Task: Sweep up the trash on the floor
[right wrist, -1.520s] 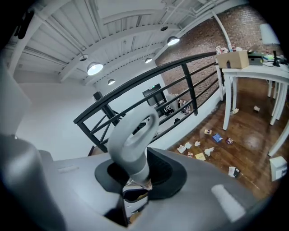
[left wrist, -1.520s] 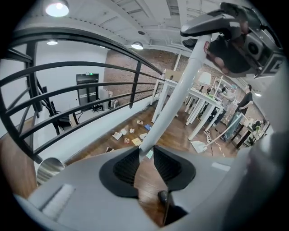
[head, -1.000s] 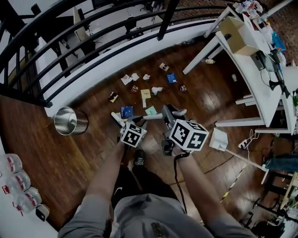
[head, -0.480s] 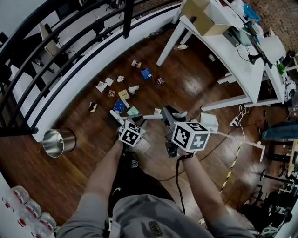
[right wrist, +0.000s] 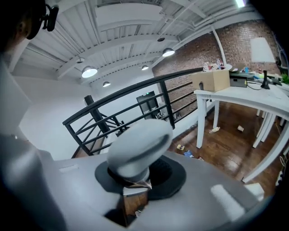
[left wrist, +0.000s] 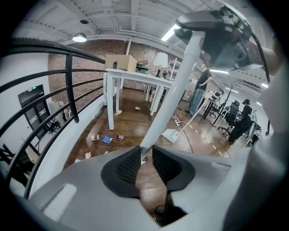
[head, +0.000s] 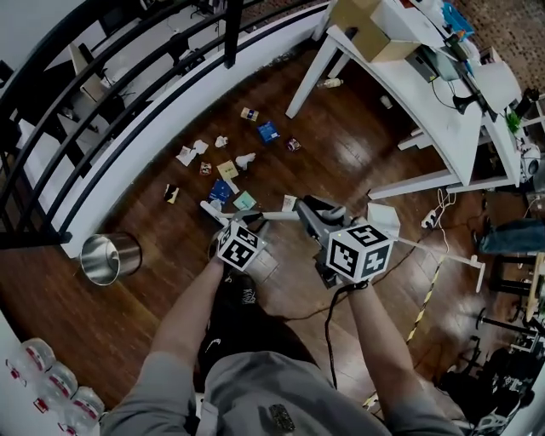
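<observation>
A long white broom pole (head: 277, 215) runs level between my two grippers. My left gripper (head: 232, 218) has just been closing, and its pads are on the pole (left wrist: 176, 90), which runs on up from the left gripper (left wrist: 145, 160). My right gripper (head: 320, 209) is shut on the pole's rounded grey end (right wrist: 135, 146), which fills the jaws of the right gripper (right wrist: 135, 180). The trash (head: 228, 169) is scattered paper scraps and wrappers, among them a blue packet (head: 267, 132), on the dark wood floor just beyond the grippers. The brush end is hidden.
A white dustpan (head: 383, 220) with a long handle lies right of my right gripper. A steel bin (head: 109, 259) lies on its side at the left. White tables (head: 426, 94) with a cardboard box (head: 366, 25) stand at the upper right. A black railing (head: 102, 94) curves along the far side.
The head view has swung, so the bin now sits further left. Both grippers have shifted right with the pole, and the right one is now nearer the white dustpan.
</observation>
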Motion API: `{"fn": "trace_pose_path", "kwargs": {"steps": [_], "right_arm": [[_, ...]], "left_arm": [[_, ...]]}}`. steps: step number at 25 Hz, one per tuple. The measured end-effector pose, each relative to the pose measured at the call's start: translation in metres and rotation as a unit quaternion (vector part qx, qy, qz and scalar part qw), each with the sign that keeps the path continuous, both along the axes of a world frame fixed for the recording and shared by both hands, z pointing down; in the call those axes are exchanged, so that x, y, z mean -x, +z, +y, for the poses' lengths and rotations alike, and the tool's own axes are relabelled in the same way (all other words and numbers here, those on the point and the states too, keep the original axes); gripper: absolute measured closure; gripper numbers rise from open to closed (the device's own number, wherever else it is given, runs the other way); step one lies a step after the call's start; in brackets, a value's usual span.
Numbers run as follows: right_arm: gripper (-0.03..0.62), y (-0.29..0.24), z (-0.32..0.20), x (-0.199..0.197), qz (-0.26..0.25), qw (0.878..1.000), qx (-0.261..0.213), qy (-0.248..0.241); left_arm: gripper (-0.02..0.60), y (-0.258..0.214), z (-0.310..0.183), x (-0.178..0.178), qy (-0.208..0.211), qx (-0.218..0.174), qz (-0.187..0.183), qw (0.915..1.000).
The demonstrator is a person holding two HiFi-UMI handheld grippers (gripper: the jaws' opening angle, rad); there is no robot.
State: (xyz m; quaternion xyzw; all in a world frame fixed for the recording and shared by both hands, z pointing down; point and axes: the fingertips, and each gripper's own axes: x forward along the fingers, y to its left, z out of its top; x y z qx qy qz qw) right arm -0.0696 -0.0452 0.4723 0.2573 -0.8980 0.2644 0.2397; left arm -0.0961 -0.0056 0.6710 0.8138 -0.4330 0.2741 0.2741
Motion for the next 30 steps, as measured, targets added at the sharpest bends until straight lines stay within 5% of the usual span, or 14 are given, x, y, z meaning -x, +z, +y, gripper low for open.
{"fn": "trace_pose_path", "kwargs": {"steps": [4,6,9,16,23,30], "right_arm": [[0.528,-0.020,0.021,0.023,-0.007,0.999,-0.014,-0.046],[0.528,-0.027,0.024,0.031,-0.009,0.999,-0.017,-0.051],[0.528,-0.030,0.024,0.042,-0.015,0.999,-0.008,-0.041],[0.530,-0.035,0.027,0.112,-0.034,0.998,0.004,-0.052],[0.531,-0.035,0.034,0.209,-0.029,0.998,0.021,-0.047],[0.530,-0.046,0.040,0.290,-0.023,0.999,0.009,-0.047]], "left_arm": [[0.516,-0.017,0.013,0.015,-0.018,-0.004,0.001,0.9998],[0.577,-0.029,0.013,0.039,-0.071,-0.013,0.007,0.9974],[0.577,-0.043,0.018,0.079,-0.120,-0.018,0.004,0.9926],[0.574,-0.033,0.047,0.121,-0.091,-0.006,-0.030,0.9954],[0.429,-0.018,0.070,0.190,-0.067,0.015,0.008,0.9976],[0.393,-0.028,0.070,0.261,-0.046,0.011,0.027,0.9985]]}}
